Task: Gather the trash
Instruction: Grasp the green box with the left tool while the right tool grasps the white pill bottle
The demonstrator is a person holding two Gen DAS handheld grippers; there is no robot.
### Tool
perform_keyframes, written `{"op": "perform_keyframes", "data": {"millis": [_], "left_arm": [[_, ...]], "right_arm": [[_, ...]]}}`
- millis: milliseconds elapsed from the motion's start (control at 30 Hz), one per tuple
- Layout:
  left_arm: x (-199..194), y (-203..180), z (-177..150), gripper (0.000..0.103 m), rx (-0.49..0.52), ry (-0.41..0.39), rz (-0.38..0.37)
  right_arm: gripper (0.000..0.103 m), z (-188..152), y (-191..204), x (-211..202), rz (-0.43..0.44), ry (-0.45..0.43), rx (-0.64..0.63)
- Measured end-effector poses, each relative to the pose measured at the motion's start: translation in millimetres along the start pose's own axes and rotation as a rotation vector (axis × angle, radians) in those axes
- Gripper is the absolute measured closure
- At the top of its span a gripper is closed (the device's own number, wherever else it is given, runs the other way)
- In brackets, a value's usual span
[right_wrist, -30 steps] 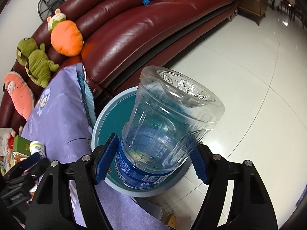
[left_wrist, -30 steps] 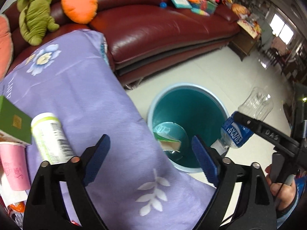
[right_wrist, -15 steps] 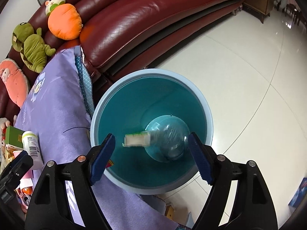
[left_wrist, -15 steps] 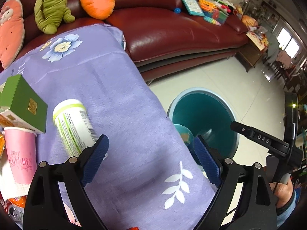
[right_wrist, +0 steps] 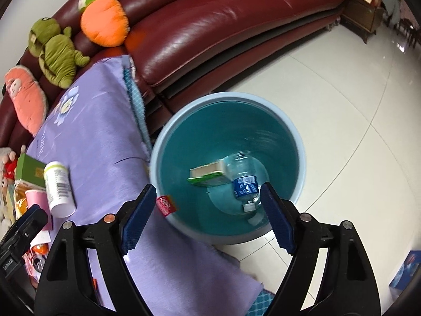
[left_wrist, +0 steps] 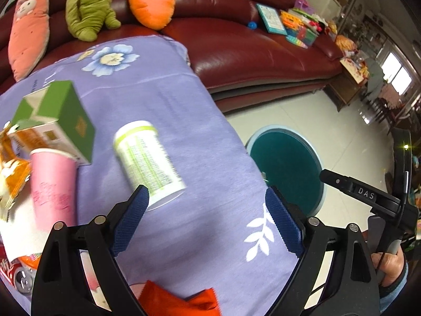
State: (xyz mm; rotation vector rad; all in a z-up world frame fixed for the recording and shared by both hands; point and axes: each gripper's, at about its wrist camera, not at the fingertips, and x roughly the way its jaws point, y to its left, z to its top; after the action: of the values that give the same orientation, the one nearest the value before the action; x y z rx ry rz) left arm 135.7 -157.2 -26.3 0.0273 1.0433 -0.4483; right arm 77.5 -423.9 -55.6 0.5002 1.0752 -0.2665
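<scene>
A teal bin [right_wrist: 294, 142] stands on the floor beside the purple-clothed table [left_wrist: 163, 100]. Inside it lie a clear plastic bottle [right_wrist: 243, 181] with a blue label and a green-and-white carton [right_wrist: 208, 175]. My right gripper [right_wrist: 205, 218] is open and empty above the bin. My left gripper [left_wrist: 208, 218] is open and empty above the table, just in front of a white bottle with green print [left_wrist: 147, 160] lying on its side. A pink cup [left_wrist: 52, 184], a green box [left_wrist: 63, 121] and an orange snack wrapper [left_wrist: 13, 168] lie to the left. The bin also shows in the left wrist view [left_wrist: 286, 168].
A dark red leather sofa [right_wrist: 210, 26] runs behind the table and bin, with plush toys [left_wrist: 89, 5] on it. A red can [left_wrist: 18, 273] and a red wrapper [left_wrist: 173, 300] lie at the table's near edge. White tiled floor [right_wrist: 342, 92] lies right of the bin.
My right gripper opened and the clear bottle dropped into the bin. My left gripper swung left over the table toward the white bottle.
</scene>
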Motion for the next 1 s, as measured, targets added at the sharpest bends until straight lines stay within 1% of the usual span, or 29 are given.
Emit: {"op": "perform_keyframes", "data": {"millis": [167,400,500,567,700,767,867,900,933,967,1000], "left_arm": [[-20.8,30.9,-6.5,0.012,-0.037,-0.028,0.028],[-56.9,95.8,-2.1,0.012,-0.137,-0.088,0.075],[-71.2,122.1,9.1,0.012,-0.155,-0.116,0.094],[-80.1,139.9,19.8,0.012,-0.161,-0.138,0.119],[-88.5,176.7,42.8,0.012,-0.201,-0.168,0.151],[-83.1,194.5,55.6,0.012,-0.208,-0.155,0.153],[-66.2,206.2,69.1,0.013,-0.192,-0.117,0.179],[-60.5,207.5,71.5,0.017,-0.181,-0.109,0.187],[-54.9,207.5,73.0,0.032,-0.168,-0.099,0.191],[-48.4,207.1,74.4,0.041,-0.154,-0.082,0.189],[-41.2,206.7,74.8,0.058,-0.141,-0.057,0.177]], "right_arm": [[0.025,-6.7,28.9,-8.2,0.018,0.005,-0.050],[0.025,-10.9,81.4,-13.9,0.049,0.017,-0.142],[0.025,-12.0,107.5,-17.4,0.057,0.017,-0.199],[0.025,-12.7,126.9,-18.2,0.064,0.019,-0.237],[0.025,-13.3,152.3,-14.7,0.072,0.038,-0.278],[0.025,-13.5,162.1,-11.4,0.067,0.047,-0.294],[0.025,-11.9,175.2,-5.4,0.071,0.063,-0.305],[0.025,-11.2,179.6,-2.6,0.072,0.069,-0.308],[0.025,-10.3,183.7,-0.3,0.072,0.072,-0.313],[0.025,-9.2,188.4,2.4,0.073,0.075,-0.320],[0.025,-8.3,191.8,4.5,0.074,0.079,-0.325]]}}
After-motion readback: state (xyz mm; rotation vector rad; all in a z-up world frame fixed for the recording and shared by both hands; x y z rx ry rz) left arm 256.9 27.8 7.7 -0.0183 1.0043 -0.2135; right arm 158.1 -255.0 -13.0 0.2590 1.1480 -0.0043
